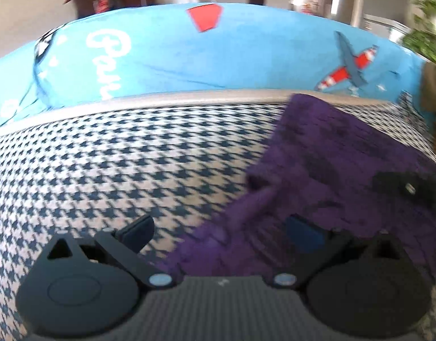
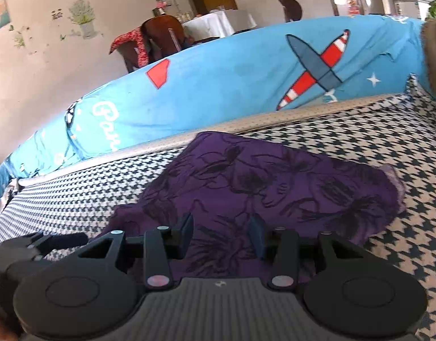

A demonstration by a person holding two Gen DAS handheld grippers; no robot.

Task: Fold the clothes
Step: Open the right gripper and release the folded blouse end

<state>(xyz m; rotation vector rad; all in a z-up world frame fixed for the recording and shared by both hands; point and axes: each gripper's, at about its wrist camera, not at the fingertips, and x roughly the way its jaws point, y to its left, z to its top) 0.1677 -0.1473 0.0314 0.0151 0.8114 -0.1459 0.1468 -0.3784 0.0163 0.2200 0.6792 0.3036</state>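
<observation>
right wrist, purple garment (image 2: 246,182) between parted fingers (image 2: 186,227)

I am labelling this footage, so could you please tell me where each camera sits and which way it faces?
Left wrist: on the left gripper, facing forward over the checked cover; open fingers straddle the purple cloth edge.
Right wrist: on the right gripper, open fingers over the cloth's middle.
Shared: cloth, cover, blue sheet; each view glimpses the other gripper.

Purple garment (image 1: 345,176) motion-blurred in left view; near edge hidden behind right gripper (image 2: 222,234).
</observation>
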